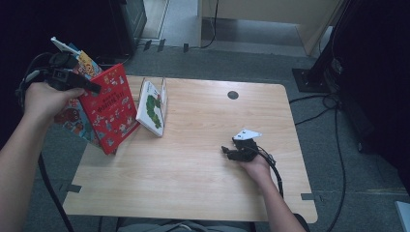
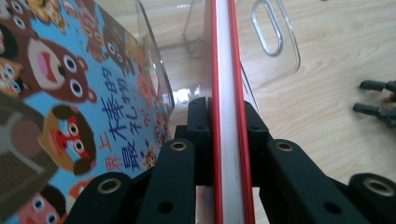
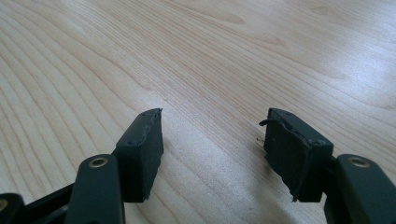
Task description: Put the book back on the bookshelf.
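Left gripper (image 2: pixel 227 121) pinching red book (image 1: pixel 110 107) by its edge, held above desk (image 1: pixel 193 159) w/ book rack (image 2: pixel 233 42) ahead. Right gripper (image 3: pixel 212 140) spread, idle. Next, prob: line book up, slot into rack.

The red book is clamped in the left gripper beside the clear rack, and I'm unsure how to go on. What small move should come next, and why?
Probably ease the red book toward an open slot in the clear rack. The left gripper is shut on its edge, it hangs tilted past the table edge, and the rack already holds a white book.
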{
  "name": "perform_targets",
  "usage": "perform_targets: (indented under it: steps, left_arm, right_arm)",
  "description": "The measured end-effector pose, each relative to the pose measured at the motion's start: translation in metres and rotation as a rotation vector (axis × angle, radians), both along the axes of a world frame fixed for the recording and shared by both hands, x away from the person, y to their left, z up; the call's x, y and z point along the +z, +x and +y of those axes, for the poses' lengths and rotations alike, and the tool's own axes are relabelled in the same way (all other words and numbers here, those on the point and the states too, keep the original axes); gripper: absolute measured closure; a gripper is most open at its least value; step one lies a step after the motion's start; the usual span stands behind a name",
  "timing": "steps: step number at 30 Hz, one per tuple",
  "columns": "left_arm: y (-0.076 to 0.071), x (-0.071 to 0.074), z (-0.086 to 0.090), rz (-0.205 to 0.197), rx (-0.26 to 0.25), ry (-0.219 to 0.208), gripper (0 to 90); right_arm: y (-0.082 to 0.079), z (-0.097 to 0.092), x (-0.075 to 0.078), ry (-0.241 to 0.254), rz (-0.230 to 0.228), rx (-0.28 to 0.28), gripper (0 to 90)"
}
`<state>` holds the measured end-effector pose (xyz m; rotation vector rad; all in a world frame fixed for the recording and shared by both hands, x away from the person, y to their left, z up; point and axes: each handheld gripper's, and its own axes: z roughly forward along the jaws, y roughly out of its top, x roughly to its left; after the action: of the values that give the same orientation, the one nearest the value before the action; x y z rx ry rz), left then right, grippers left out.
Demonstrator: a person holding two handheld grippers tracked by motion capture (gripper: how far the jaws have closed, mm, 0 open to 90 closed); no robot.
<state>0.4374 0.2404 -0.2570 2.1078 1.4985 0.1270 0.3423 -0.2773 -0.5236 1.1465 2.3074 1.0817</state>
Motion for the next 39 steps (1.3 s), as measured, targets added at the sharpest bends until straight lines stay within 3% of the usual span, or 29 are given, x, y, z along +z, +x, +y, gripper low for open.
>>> perform_targets:
  steps: [7, 13, 16, 21, 24, 27, 28, 31, 36, 39]
  left_arm:
    - [0.014, -0.005, -0.006, -0.038, 0.019, -0.002, 80.2]
    - [0.020, -0.013, -0.010, -0.032, 0.019, 0.002, 80.0]
    - [0.022, -0.014, -0.010, 0.003, 0.013, 0.003, 79.6]
    - [0.023, -0.011, -0.012, 0.066, -0.027, 0.075, 78.7]
    - [0.026, -0.010, -0.013, 0.105, -0.052, 0.075, 77.2]
    - [0.028, -0.009, -0.014, 0.118, -0.066, 0.078, 75.8]
    - [0.031, -0.010, -0.020, 0.143, -0.091, 0.107, 76.8]
    - [0.034, -0.012, -0.023, 0.163, -0.106, 0.121, 77.2]
    - [0.038, -0.012, -0.019, 0.169, -0.066, 0.119, 79.7]
    - [0.040, -0.013, -0.011, 0.176, -0.022, 0.084, 80.1]
  right_arm:
    - [0.000, 0.000, 0.000, 0.000, 0.000, -0.001, 37.1]
    - [0.000, 0.000, 0.000, 0.000, -0.002, -0.001, 37.3]
    - [0.000, 0.000, 0.000, 0.000, -0.003, -0.002, 37.5]
    - [-0.001, 0.000, 0.000, 0.001, -0.003, -0.004, 38.6]
    - [-0.001, 0.000, 0.000, 0.000, -0.003, -0.004, 38.6]
    - [-0.001, 0.000, 0.000, 0.001, -0.003, -0.004, 38.6]
    - [-0.001, 0.000, 0.000, 0.001, -0.003, -0.004, 38.6]
    - [-0.001, 0.000, 0.000, 0.002, -0.002, -0.005, 38.7]
    - [-0.001, 0.000, 0.000, 0.002, -0.002, -0.003, 39.0]
    - [-0.001, 0.000, 0.000, 0.003, -0.003, -0.002, 39.4]
